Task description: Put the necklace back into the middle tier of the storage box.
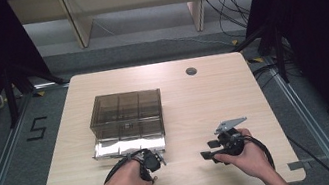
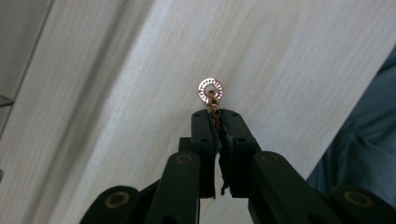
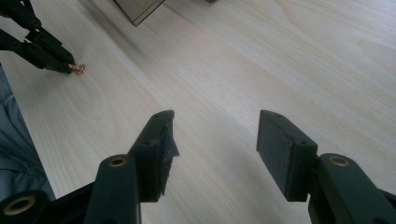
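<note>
Rose-gold and tiny, a ring pendant on a fine chain is pinched between the pressed-together jaws of the left claw, which holds it just over the pale wooden surface near the person's edge, in front of the smoky clear organizer box with its shiny drawer pulled out. The right claw hovers spread and empty, well apart to the side. Judging by this, the pick-up is done and what is left is to carry the piece into a compartment and close the drawer.
</note>
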Available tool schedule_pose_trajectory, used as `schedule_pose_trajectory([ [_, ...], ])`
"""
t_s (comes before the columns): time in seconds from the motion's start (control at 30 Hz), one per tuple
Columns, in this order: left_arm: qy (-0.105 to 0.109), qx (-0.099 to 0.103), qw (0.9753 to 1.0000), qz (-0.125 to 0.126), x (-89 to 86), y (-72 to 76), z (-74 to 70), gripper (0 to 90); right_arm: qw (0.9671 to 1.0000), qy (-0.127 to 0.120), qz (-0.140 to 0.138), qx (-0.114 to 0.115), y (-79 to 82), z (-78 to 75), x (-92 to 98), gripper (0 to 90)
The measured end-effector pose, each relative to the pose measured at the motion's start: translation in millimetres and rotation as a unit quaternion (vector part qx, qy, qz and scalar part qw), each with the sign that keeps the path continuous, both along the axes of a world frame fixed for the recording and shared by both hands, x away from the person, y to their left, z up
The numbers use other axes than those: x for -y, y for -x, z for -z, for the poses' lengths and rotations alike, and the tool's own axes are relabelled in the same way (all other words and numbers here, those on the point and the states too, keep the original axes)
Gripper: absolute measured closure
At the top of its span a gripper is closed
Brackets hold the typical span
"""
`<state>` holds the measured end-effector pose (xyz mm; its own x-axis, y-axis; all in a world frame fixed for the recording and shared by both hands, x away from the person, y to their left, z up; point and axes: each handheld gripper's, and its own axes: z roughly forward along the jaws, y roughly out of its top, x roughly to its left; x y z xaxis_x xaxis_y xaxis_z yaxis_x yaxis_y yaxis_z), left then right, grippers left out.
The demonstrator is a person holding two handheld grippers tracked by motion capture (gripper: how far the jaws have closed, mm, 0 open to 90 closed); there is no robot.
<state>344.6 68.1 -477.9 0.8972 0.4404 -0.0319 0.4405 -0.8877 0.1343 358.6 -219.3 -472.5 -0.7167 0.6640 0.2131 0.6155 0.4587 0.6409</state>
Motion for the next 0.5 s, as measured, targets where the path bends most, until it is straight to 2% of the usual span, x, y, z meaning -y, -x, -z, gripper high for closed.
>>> schedule_pose_trajectory([
  [0.13,-0.002,-0.006,1.0,-0.005,-4.7,-4.0,-1.9,84.6,1.0,-0.001,0.001,0.002,-0.1,0.1,0.4,46.6],
  [0.17,0.005,-0.005,0.9999,-0.011,-8.8,-5.9,-6.0,84.6,1.0,-0.008,0.004,0.003,-0.3,2.3,-0.1,46.6],
  [0.2,0.005,-0.005,0.9999,-0.011,-8.8,-5.9,-6.0,84.6,1.0,-0.002,0.001,0.0,-0.5,1.7,0.6,46.6],
  [0.27,0.01,-0.005,0.9998,-0.017,-14.2,-6.7,-14.7,84.6,1.0,-0.003,0.001,0.0,-0.7,1.8,0.6,46.6],
  [0.3,0.011,-0.007,0.9998,-0.016,-16.1,-6.6,-16.6,84.7,0.9999,-0.009,0.004,0.003,-0.7,2.8,-0.1,46.6],
  [0.43,0.014,-0.018,0.9995,-0.024,-23.0,-6.2,-22.2,84.6,1.0,-0.001,0.001,0.002,-0.5,1.6,0.4,46.5],
  [0.5,0.018,-0.017,0.9992,-0.033,-26.8,-6.8,-24.4,84.6,1.0,-0.001,0.001,0.001,-0.3,1.7,0.3,46.5],
])
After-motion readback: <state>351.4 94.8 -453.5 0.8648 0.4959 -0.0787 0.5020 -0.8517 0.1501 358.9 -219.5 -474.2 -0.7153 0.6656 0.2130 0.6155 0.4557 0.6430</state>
